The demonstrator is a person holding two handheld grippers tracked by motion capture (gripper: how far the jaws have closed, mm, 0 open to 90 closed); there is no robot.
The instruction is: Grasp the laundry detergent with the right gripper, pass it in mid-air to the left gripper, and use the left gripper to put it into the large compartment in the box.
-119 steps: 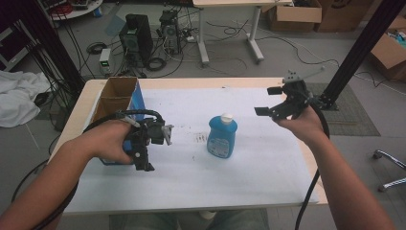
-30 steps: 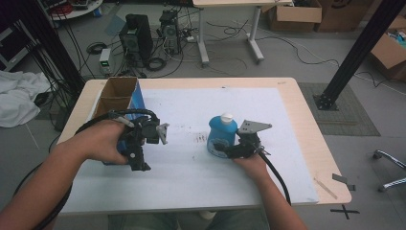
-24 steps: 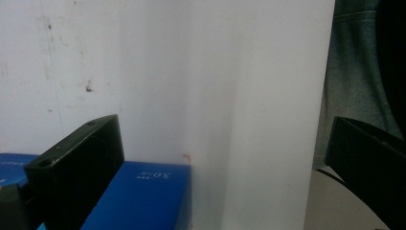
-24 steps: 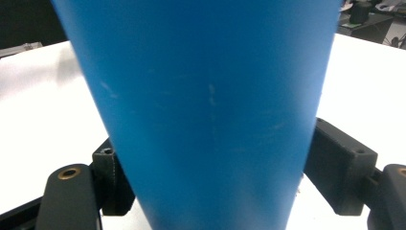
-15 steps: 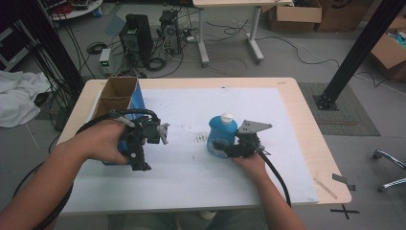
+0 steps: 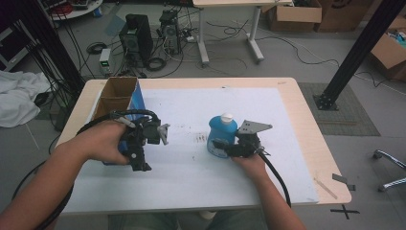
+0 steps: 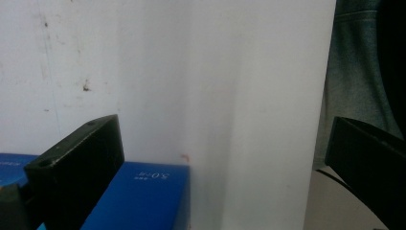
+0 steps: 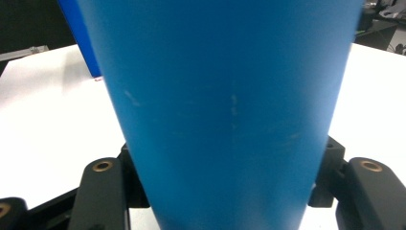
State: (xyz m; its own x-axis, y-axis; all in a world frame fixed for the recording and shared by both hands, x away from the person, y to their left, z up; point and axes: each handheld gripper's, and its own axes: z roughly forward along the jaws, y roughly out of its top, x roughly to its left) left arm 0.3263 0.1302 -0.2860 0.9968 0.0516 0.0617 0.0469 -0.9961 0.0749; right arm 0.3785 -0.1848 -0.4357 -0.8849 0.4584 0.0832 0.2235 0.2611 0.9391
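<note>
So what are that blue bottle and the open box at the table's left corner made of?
The blue bottle looks like smooth plastic: an even, slightly glossy blue with faint scuffs in the right gripper view, plus a white cap. The right tongs sit around it. The open box looks like cardboard, with a matte brown inside and a printed blue outer face.

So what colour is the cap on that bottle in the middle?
White, on a blue bottle; the cap shows best in the high view.
</note>
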